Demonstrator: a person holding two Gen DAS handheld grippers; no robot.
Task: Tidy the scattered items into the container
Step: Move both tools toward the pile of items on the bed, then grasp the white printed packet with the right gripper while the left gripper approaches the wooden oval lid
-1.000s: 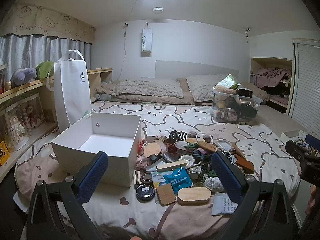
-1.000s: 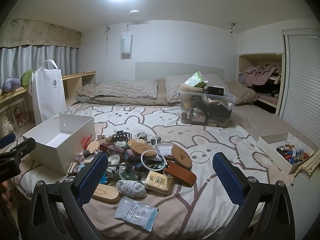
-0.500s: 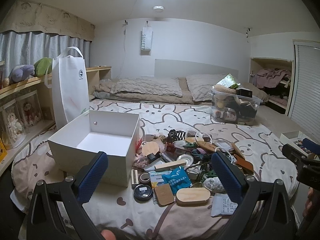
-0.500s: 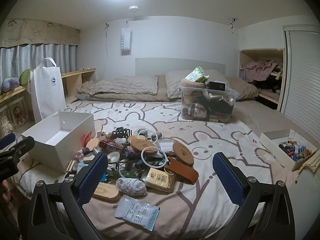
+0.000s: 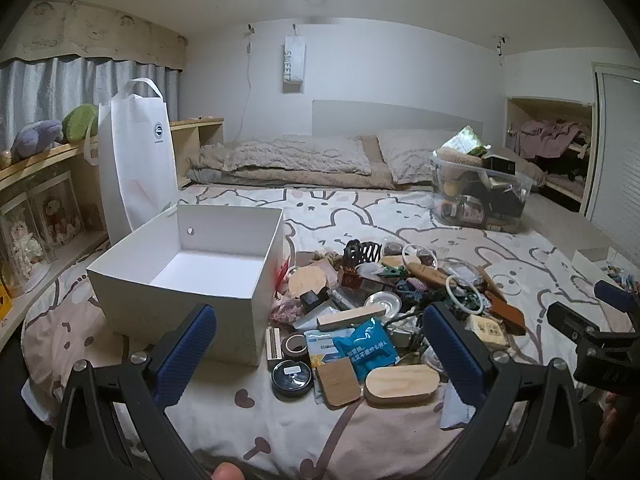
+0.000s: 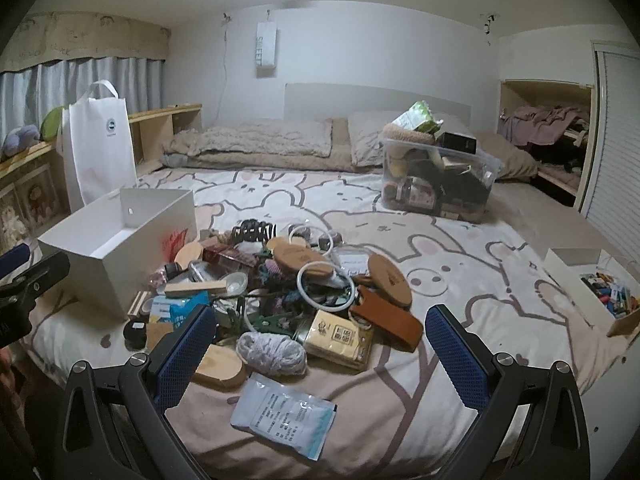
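Observation:
An empty white box (image 5: 188,264) stands on the bed at the left; it also shows in the right wrist view (image 6: 116,240). A heap of small items lies right of it: a blue packet (image 5: 366,346), a wooden oval block (image 5: 402,385), a black round tin (image 5: 291,378), a white ring (image 6: 324,286), a yellow box (image 6: 338,336), a brown leather case (image 6: 386,322), a white sachet (image 6: 284,414). My left gripper (image 5: 320,356) is open and empty, above the bed's near edge. My right gripper (image 6: 320,356) is open and empty, near the heap's front.
A white tote bag (image 5: 136,160) stands behind the box. A clear bin (image 6: 438,178) full of things sits at the back right. A small open box of coloured items (image 6: 600,296) lies at the right edge. Shelves with plush toys (image 5: 36,136) run along the left.
Both grippers have moved forward towards the bed, so the box and heap look larger. Nothing on the bed has moved.

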